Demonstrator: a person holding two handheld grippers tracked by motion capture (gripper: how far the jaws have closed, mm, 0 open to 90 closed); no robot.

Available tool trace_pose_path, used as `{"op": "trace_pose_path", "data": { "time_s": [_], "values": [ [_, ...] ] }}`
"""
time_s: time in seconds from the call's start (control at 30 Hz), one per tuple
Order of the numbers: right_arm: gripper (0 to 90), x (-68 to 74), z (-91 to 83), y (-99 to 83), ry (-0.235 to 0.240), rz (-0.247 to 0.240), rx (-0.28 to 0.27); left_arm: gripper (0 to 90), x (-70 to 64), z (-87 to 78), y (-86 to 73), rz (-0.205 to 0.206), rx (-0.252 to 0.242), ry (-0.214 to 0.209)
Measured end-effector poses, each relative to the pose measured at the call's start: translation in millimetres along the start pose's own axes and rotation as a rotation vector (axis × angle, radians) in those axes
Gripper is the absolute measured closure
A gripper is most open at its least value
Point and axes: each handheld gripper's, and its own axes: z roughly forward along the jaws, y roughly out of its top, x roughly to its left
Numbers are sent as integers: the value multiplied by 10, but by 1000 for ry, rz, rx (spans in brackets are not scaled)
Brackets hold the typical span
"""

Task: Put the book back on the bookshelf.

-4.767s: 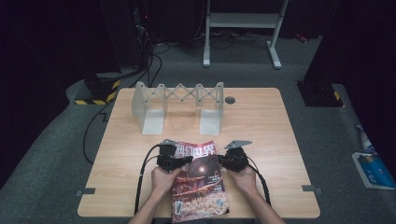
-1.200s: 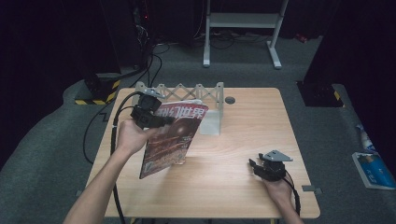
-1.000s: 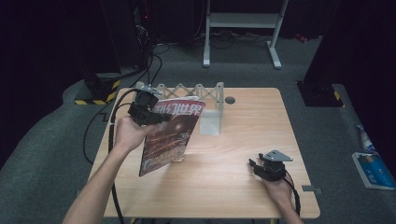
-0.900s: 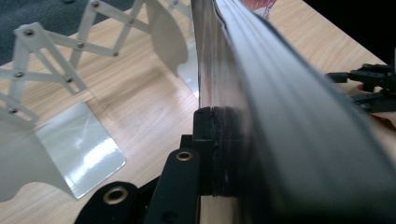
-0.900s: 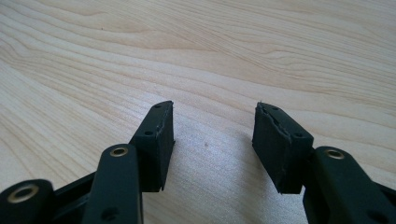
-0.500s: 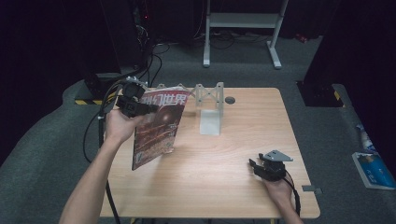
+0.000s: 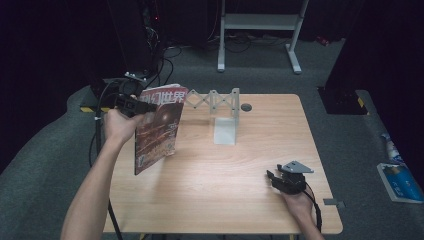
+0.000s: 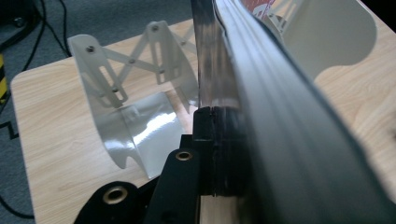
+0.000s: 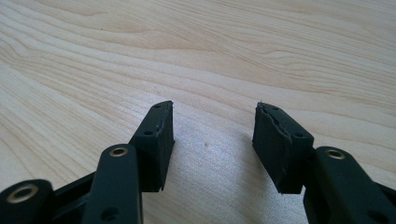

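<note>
A magazine (image 7: 157, 127) with a dark red cover hangs upright above the table's far left part. My left gripper (image 7: 135, 106) is shut on its top corner. In the left gripper view the magazine's edge (image 8: 261, 102) runs up from between the jaws, close to the lens. Behind the magazine stands a white expanding file rack (image 7: 220, 107) with upright divider plates; its left end is hidden by the magazine. The rack's plates (image 8: 135, 88) stand just beyond the magazine in the left gripper view. My right gripper (image 7: 274, 179) rests low at the table's near right, open, with nothing between its fingers (image 9: 156, 140).
The wooden table (image 7: 240, 185) has bare room in its middle and front. A small dark round hole (image 7: 246, 107) lies to the right of the rack. Cables (image 7: 100, 115) trail off the left edge. A metal stand (image 7: 260, 30) is on the floor behind.
My left gripper has carried the magazine up and to the far left, toward the rack's left end. The right gripper let go of it earlier and now stays still at the near right.
</note>
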Motion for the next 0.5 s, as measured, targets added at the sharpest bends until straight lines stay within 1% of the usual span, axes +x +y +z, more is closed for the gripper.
{"op": "trace_pose_path", "data": {
  "time_s": [0.1, 0.17, 0.27, 0.33, 0.4, 0.43, 0.47, 0.5],
  "values": [
    [478, 5, -2, -3, -2, 0, -2, 829, 44, -10, 13, -8, -2, 18],
    [478, 6, -2, -3, -2, 0, -2, 828, 61, -12, 15, -5, -1, 22],
    [478, 5, -2, -4, -2, 1, -2, 829, 107, -7, 14, -25, -3, 28],
    [478, 3, -2, -4, -2, -1, -3, 829, 158, -6, 10, -47, -19, 43],
    [478, 3, -1, -4, -1, 1, -3, 829, 172, -8, 10, -54, -24, 47],
    [477, 1, -1, -4, -1, 1, -3, 830, 200, -9, 9, -67, -40, 57],
    [477, 1, -1, -4, -1, 1, -3, 830, 200, -9, 9, -67, -40, 57],
    [477, 0, 0, -5, 0, 2, -4, 830, 223, -14, 12, -61, -45, 70]
  ]
}}
